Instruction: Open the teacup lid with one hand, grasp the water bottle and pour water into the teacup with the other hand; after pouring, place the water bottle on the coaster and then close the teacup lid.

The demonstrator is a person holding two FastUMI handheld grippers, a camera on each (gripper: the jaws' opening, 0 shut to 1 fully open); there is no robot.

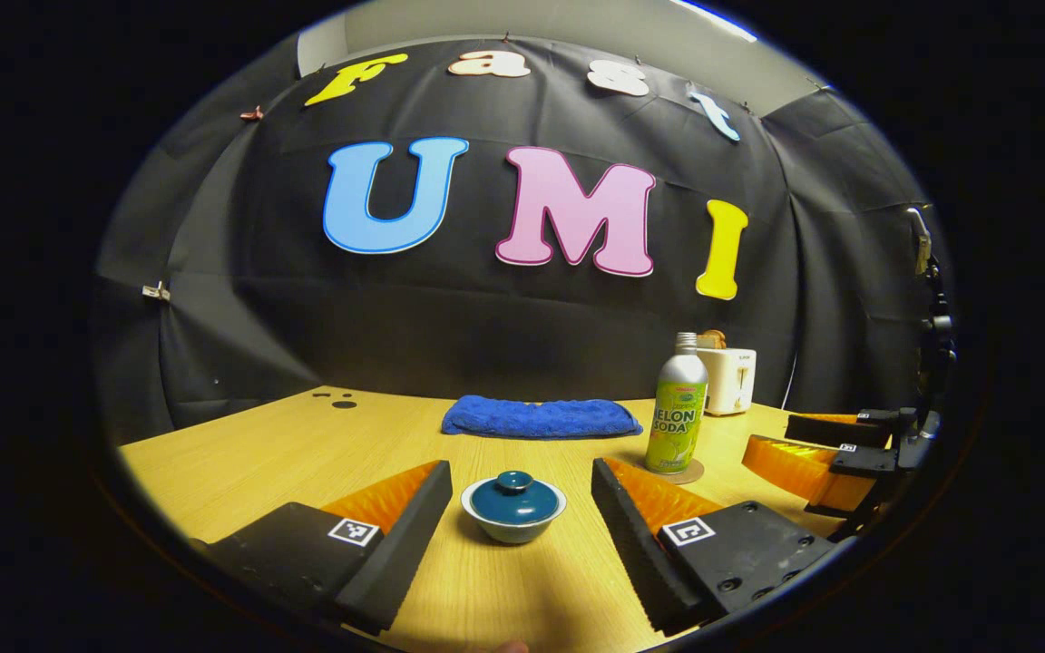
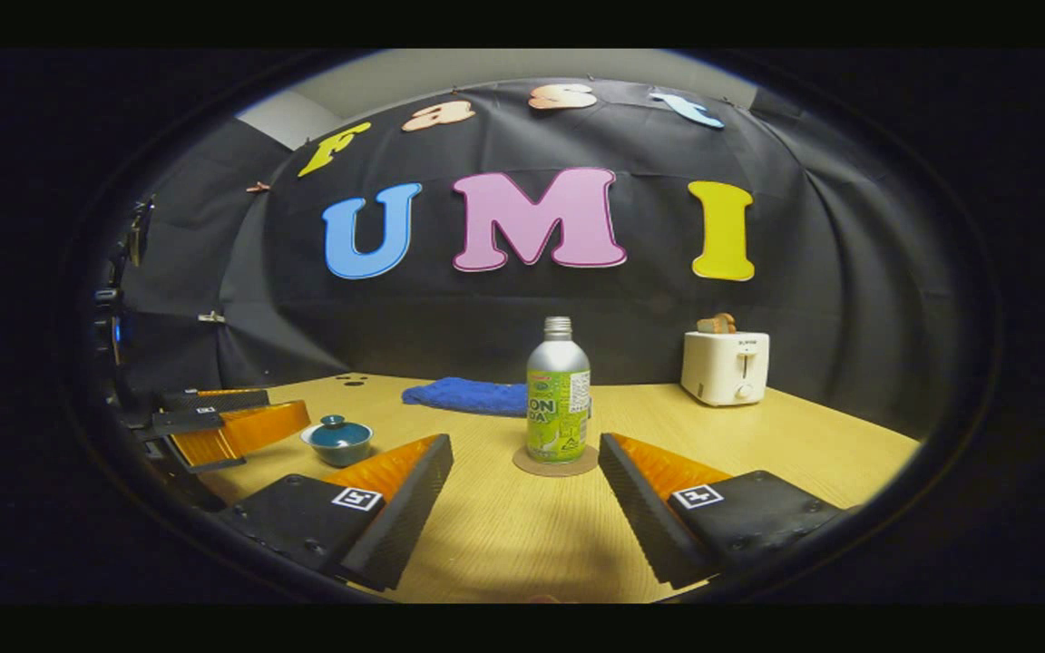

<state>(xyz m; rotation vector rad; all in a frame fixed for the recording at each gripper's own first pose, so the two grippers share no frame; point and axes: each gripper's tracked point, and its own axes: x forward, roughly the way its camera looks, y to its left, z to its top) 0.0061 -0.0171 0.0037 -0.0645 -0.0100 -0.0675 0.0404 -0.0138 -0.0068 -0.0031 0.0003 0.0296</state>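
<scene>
Straight ahead of my left tongs (image 1: 518, 508) the teacup (image 1: 513, 523) sits on the table (image 1: 241, 453) with its lid (image 1: 515, 497) on, and I use that cup as my reference. Both left fingers are spread wide on either side of it, gripping nothing. To the cup's right and a little behind it the water bottle (image 2: 558, 394) stands upright on the coaster (image 2: 555, 461), centred before my right tongs (image 2: 527, 494), which are likewise released and empty. Behind the cup lies a blue towel (image 1: 541, 418), and farther right than the bottle a white toaster (image 2: 725, 366). With lid on and bottle on coaster, this could be either end of the job, so I judge risks only. The lid's knob is small and looks glossy; I think a grip off its centre could slip or drag the light cup. The bottle is tall and narrow, so I expect a sideways nudge would topple it off the coaster.
</scene>
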